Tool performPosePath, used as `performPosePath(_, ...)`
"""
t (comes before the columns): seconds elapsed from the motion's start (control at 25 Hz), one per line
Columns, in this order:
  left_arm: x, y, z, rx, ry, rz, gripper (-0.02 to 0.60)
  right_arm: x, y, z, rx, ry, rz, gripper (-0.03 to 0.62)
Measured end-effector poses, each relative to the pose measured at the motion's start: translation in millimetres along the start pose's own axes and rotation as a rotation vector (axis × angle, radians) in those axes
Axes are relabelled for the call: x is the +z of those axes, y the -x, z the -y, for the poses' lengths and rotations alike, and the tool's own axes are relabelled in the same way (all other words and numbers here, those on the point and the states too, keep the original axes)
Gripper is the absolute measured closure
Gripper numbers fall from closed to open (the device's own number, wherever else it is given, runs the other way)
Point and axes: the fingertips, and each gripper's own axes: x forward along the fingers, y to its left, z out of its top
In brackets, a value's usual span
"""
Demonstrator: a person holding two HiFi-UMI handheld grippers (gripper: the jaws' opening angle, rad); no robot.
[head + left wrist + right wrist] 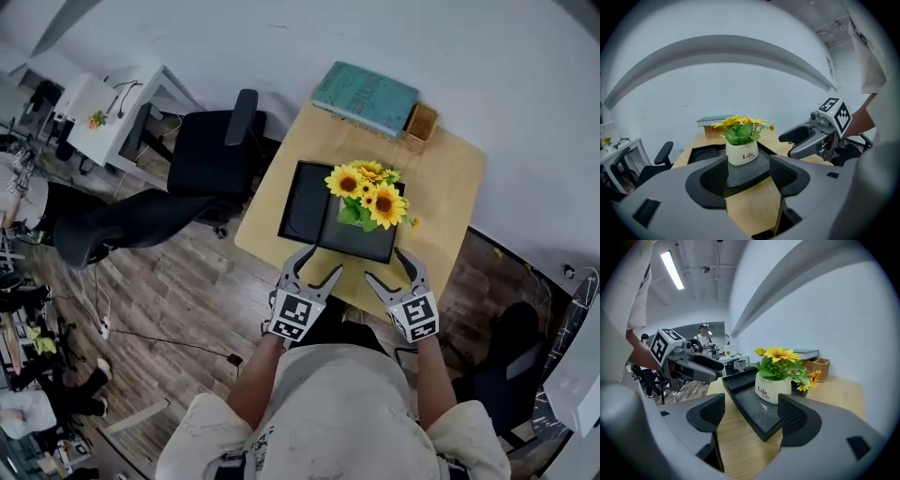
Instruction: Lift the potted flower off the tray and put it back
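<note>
On the light wooden tabletop [450, 187], the black rectangular tray [305, 202] lay by our near edge, the white ceramic sunflower pot [367, 199] on its right end. Our left gripper [319, 262] and right gripper [387, 265] hung open, empty; grabbing foliage might topple it.

the wooden surface [452, 192] carries a black tray [302, 204], a teal book [366, 97] and a small wicker basket [421, 125] beside the book.

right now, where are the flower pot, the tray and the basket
flower pot [772, 392], right gripper view, white front wall
tray [305, 204], head view, bare left half
basket [821, 367], right gripper view, woven side wall
</note>
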Motion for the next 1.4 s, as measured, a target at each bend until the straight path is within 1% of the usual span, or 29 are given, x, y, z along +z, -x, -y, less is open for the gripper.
performPosePath(0.24,13.2,22.7,2.2,0.048,0.025,0.037,0.313,15.8,11.2,-9.7,0.014,0.006,0.028,0.246)
performPosePath(0.48,28.7,41.3,-15.8,0.082,0.025,0.085,0.313,43.5,13.4,-16.6,-0.002,0.033,0.066,0.246)
performPosePath(0.64,47.3,58.9,-38.1,0.1,0.023,0.147,0.313,81.1,10.0,-24.2,-0.027,0.056,0.122,0.246)
performPosePath(0.84,75.5,80.8,-65.0,0.121,-0.023,0.222,0.313,134.9,12.3,-26.8,-0.07,0.081,0.225,0.246)
performPosePath(1.0,110.7,104.9,-83.9,0.148,-0.055,0.323,0.313,184.2,24.3,-31.7,-0.096,0.133,0.329,0.246)
performPosePath(1.08,129.7,118.9,-93.1,0.165,-0.058,0.374,0.313,210.6,34.9,-33.9,-0.119,0.151,0.388,0.246)
performPosePath(1.2,152.1,138.7,-104.0,0.191,-0.071,0.428,0.313,244.1,51.4,-37.3,-0.154,0.176,0.466,0.246)
performPosePath(1.32,164.1,151.9,-111.2,0.215,-0.108,0.457,0.313,263.7,61.2,-40.7,-0.178,0.199,0.51,0.246)
performPosePath(1.4,165.4,156.8,-114.6,0.222,-0.111,0.463,0.313,268.7,62.7,-42.9,-0.185,0.207,0.518,0.246)
